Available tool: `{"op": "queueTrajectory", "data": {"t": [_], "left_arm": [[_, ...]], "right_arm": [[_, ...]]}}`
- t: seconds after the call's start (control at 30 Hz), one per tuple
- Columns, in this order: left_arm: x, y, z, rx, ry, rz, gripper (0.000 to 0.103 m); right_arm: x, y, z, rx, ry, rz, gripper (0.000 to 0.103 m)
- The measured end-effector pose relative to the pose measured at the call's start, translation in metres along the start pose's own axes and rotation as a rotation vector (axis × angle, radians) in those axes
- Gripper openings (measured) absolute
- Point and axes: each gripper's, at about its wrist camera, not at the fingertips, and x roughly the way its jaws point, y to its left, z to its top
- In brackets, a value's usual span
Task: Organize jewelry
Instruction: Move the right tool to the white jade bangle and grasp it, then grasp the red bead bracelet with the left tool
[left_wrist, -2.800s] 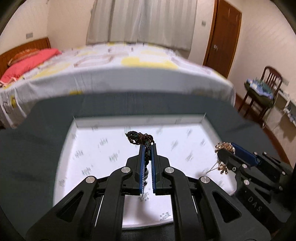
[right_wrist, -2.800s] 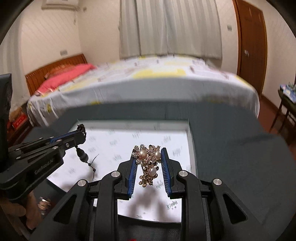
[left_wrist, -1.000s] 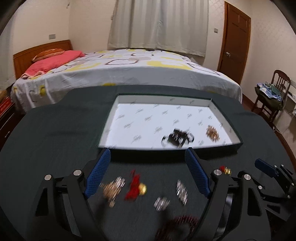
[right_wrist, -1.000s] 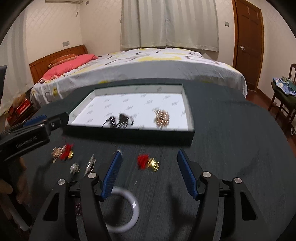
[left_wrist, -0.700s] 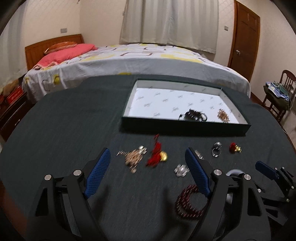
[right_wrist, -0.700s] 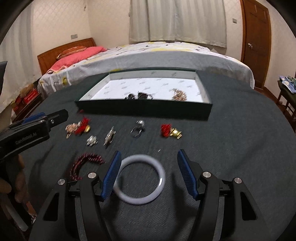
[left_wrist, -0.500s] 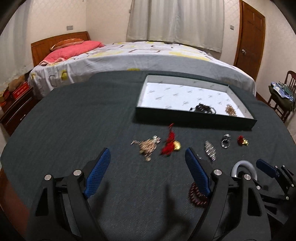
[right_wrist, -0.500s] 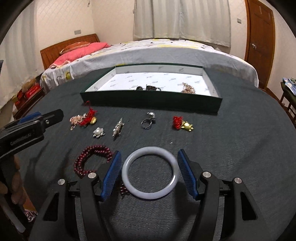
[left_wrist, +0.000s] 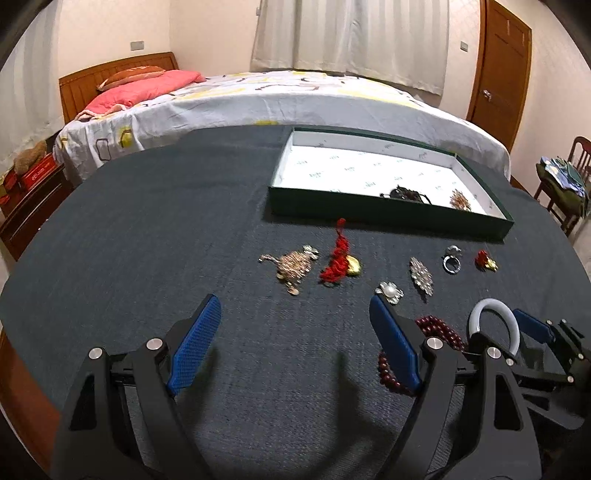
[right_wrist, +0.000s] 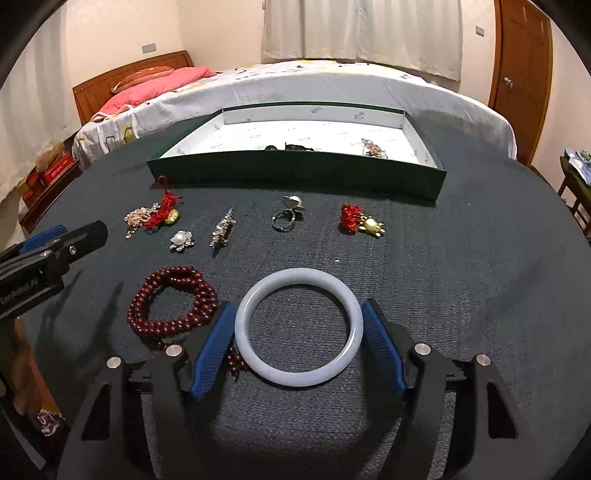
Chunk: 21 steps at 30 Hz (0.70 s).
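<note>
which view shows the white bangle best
The right wrist view: the white bangle lies whole and unobstructed on the table between the open right gripper's fingers. In the left wrist view, only its upper arc shows behind the gripper.

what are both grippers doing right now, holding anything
Left gripper: open, holding nothing.
Right gripper: open, straddling the pale white jade-like bangle on the table, not gripping it.
</note>
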Motion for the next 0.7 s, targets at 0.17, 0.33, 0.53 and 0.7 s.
{"op": "queueTrajectory", "data": {"t": [0.17,0.33,0.53,0.7], "left_arm": [[-0.002,-0.014,-0.004,0.027,0.006,-0.035,0.081],[-0.002,-0.034,-0.007,0.051,0.015,-0.095,0.081],[0.007,-0.065,-0.014,0.092,0.051,-0.152,0.082],[0.018,-0.081,-0.018,0.128,0.074,-0.144,0.082]], "right_arm": [[-0.005,-0.014,-0.002,0.016,-0.008,-0.037,0.068],[-0.015,-0.037,-0.004,0.047,-0.023,-0.077,0.068],[-0.025,-0.062,-0.008,0.090,-0.036,-0.102,0.068],[-0.028,-0.073,-0.009,0.114,-0.042,-0.100,0.068]]}}
